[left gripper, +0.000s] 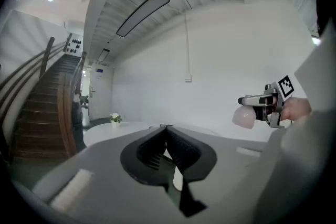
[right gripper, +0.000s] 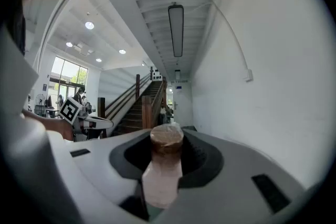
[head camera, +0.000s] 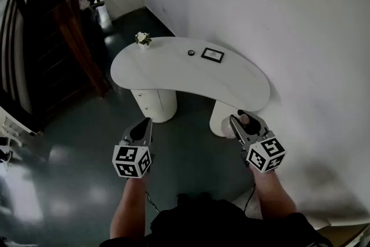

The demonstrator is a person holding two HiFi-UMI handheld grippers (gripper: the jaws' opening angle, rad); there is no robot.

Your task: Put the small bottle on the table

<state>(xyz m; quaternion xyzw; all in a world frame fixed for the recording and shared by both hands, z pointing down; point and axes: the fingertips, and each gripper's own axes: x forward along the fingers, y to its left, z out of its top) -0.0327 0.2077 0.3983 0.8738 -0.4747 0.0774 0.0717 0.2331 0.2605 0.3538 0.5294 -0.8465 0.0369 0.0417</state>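
My right gripper (head camera: 243, 120) is shut on the small bottle (right gripper: 164, 168), a pale pink bottle with a brown cap that stands between its jaws; in the head view the bottle (head camera: 244, 119) peeks out at the jaw tips, just below the near right edge of the white kidney-shaped table (head camera: 173, 69). The left gripper view shows the same bottle (left gripper: 244, 117) held out at the right. My left gripper (head camera: 143, 124) hangs over the dark floor in front of the table, jaws shut and empty (left gripper: 165, 127).
On the table stand a small pot of white flowers (head camera: 142, 39), a round dark object (head camera: 191, 52) and a framed card (head camera: 213, 55). A white wall runs behind and to the right. A dark wooden staircase (head camera: 52, 37) rises at the left. People stand far off.
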